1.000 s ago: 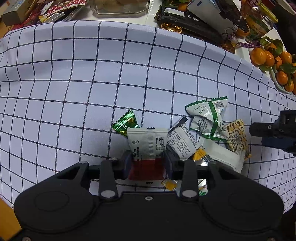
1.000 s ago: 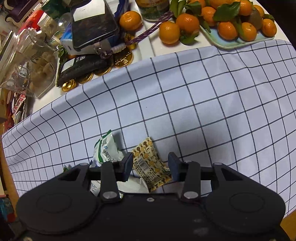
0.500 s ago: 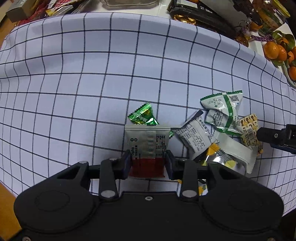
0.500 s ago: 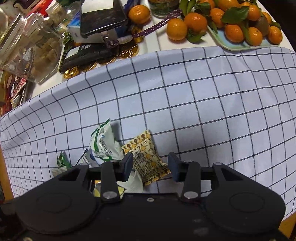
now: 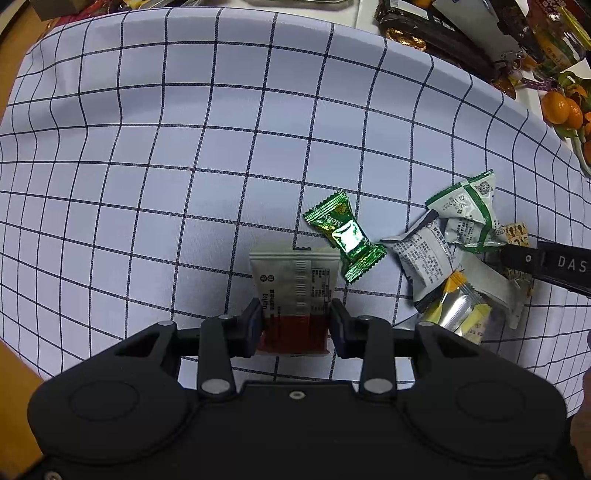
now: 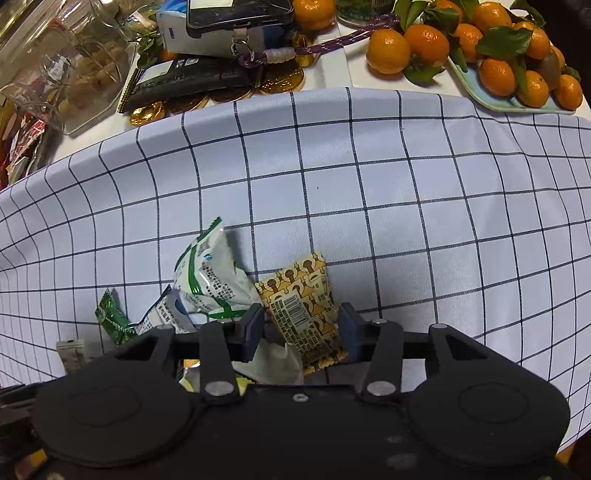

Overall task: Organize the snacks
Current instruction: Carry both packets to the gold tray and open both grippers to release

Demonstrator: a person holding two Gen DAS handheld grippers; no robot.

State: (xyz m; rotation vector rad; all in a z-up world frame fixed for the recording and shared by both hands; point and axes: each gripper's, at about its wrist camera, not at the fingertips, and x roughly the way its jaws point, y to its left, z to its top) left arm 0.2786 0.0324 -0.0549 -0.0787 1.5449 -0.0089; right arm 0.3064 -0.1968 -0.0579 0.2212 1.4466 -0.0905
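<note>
My left gripper [image 5: 295, 321] is shut on a white and red sachet [image 5: 293, 280], its pads pressing both long edges just above the checked cloth [image 5: 184, 147]. To its right lie a green foil candy [image 5: 343, 236] and a pile: a grey-white packet [image 5: 424, 254], a green-white packet [image 5: 469, 218] and a yellow-silver one [image 5: 458, 306]. My right gripper [image 6: 301, 325] points down at the pile's right side. Its jaws are opening, with a yellow-brown patterned packet [image 6: 299, 306] lying between them on the cloth. The green-white packet [image 6: 207, 273] sits just left of it.
Beyond the cloth's far edge stand a tray [image 6: 498, 101] of tangerines [image 6: 424, 44], a phone [image 6: 236, 11] on a box, a black notebook [image 6: 192, 79], gold coins [image 6: 147, 112] and a glass jar [image 6: 74, 66]. Bare cloth stretches left and far of the pile.
The left gripper has carried the sachet leftward away from the pile, uncovering the green candy. The right gripper has sunk a little over the yellow-brown packet and its jaws stand slightly wider.
</note>
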